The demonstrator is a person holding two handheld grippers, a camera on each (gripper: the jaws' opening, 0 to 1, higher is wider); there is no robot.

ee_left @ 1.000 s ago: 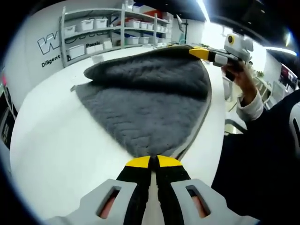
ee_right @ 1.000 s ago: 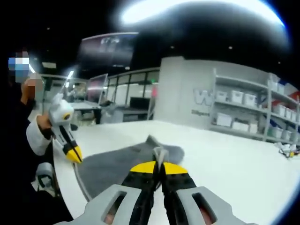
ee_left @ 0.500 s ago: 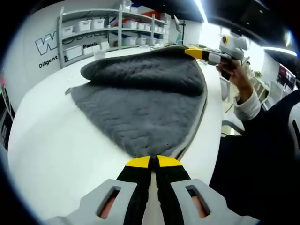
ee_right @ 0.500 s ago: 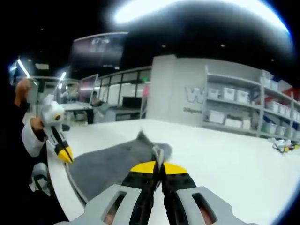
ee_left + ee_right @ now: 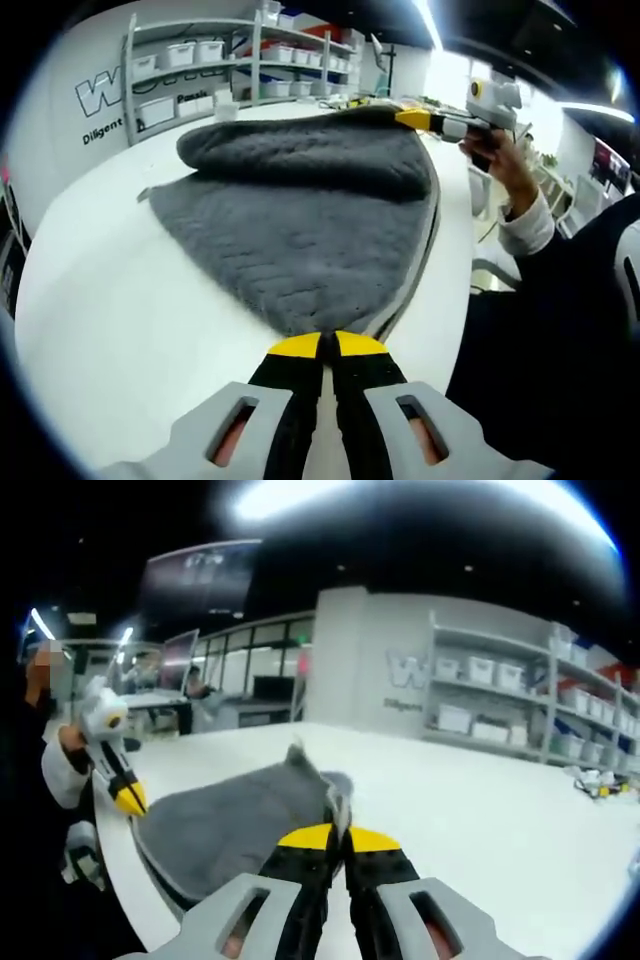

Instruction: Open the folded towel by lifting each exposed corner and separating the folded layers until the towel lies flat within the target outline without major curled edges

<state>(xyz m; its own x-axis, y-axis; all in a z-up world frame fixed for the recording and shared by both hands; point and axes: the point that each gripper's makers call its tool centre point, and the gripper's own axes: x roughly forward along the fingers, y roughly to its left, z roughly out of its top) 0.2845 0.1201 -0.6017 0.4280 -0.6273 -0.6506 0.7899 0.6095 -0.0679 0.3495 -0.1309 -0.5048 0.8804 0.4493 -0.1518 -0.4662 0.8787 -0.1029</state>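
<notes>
Left gripper view, own gripper: the left gripper [image 5: 320,345] rises from the bottom edge, its yellow-tipped fingers [image 5: 296,346] pressed together on the near corner of the grey towel [image 5: 300,220]
Left gripper view, towel: quilted grey cloth spread over the white counter [image 5: 120,320]; the far part is lifted and rolls over in a thick fold, while the near part lies against the counter; a paler edge band runs along its right side
Left gripper view, other gripper: the right gripper [image 5: 425,119] enters at the upper right, held in a hand [image 5: 495,160] with a white cuff, its yellow tips closed on the far raised corner of the towel
Left gripper view, background: shelving [image 5: 250,60] with white bins and a wall with large lettering behind the counter

Right gripper view, own gripper: the right gripper [image 5: 335,835] comes up from the bottom, fingers [image 5: 305,838] pinching a corner of the towel [image 5: 230,815] that sticks up between them
Right gripper view, towel: seen from the opposite end, it stretches away to the left across the counter [image 5: 480,820], with a peaked fold just beyond the fingers
Right gripper view, other gripper: the left gripper [image 5: 128,798] at the left edge, yellow tips at the far corner of the towel; whether they grip it cannot be told from here
Right gripper view, background: glass-fronted rooms and desks at left, shelving [image 5: 520,710] at right
</notes>
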